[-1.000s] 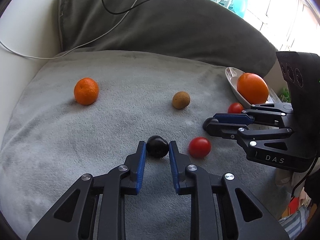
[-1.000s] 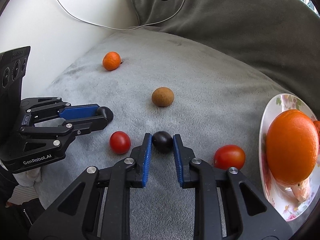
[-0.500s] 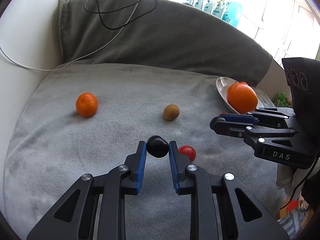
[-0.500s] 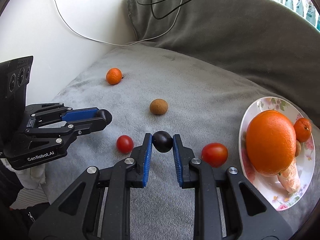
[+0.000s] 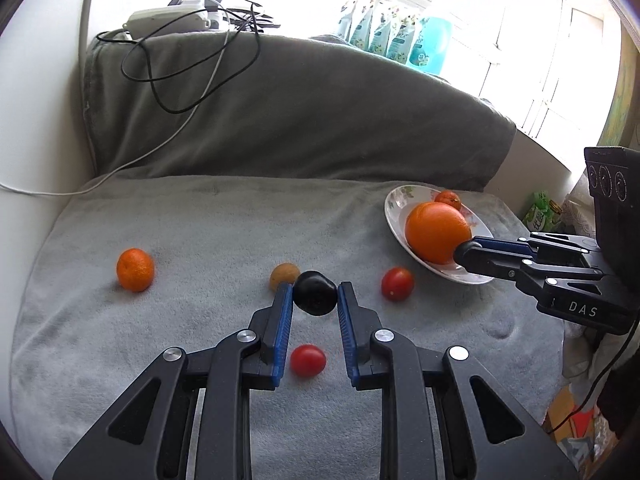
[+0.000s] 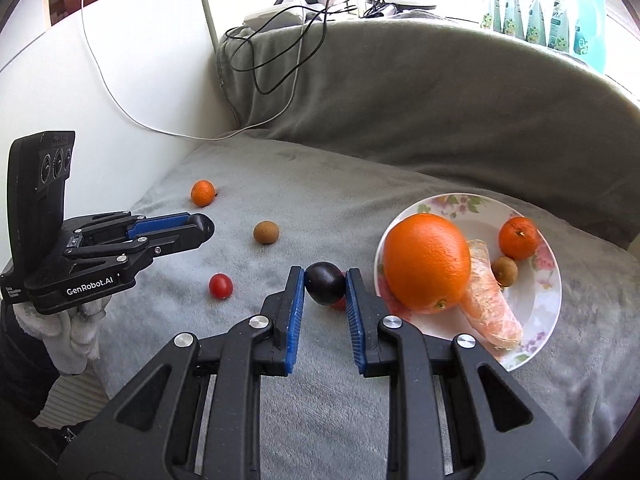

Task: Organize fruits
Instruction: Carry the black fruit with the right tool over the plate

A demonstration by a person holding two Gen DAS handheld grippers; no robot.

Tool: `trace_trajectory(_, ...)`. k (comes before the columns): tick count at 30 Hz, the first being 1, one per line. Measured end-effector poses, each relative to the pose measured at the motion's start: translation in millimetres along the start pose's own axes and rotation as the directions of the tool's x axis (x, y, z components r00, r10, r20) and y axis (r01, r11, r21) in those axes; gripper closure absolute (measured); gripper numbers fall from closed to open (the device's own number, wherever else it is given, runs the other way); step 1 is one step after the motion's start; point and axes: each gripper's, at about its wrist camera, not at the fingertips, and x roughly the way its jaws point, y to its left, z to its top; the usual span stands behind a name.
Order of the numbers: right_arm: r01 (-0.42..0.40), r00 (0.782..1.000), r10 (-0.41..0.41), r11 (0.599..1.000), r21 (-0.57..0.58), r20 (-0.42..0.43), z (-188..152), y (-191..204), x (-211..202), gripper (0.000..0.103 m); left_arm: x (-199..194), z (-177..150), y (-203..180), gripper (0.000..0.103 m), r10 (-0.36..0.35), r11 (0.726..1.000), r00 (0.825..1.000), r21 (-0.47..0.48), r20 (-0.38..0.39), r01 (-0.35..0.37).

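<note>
Each of your grippers is clamped on a small dark plum: the left gripper (image 5: 314, 294) holds one plum (image 5: 315, 293) at frame centre, the right gripper (image 6: 325, 282) holds its own plum (image 6: 325, 282) just left of the floral plate (image 6: 532, 312). These plums look smooth, round and soft-skinned, so they could slip or bruise; keep the pads across the widest part. The plate's free room is its centre and near rim, beside the large orange (image 6: 427, 261). Cherry tomatoes (image 5: 397, 283) lie loose on the plush blanket (image 5: 200, 220) below.
</note>
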Motion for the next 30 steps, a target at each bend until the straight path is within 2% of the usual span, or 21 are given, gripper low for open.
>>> trace_trajectory(14,0.095,0.995,-0.099,0.990,0.107,0.030,-13,-59,-28,0.081,24,40,-39,0.082,-0.070,0.996,0.997,0.055,0.037,0.068)
trace_trajectory(30,0.143,0.989,-0.149,0.972,0.185,0.016,-22,-102,-26,0.081,62,71,-77,0.082,-0.148,0.985,0.989,0.095,0.020,0.146)
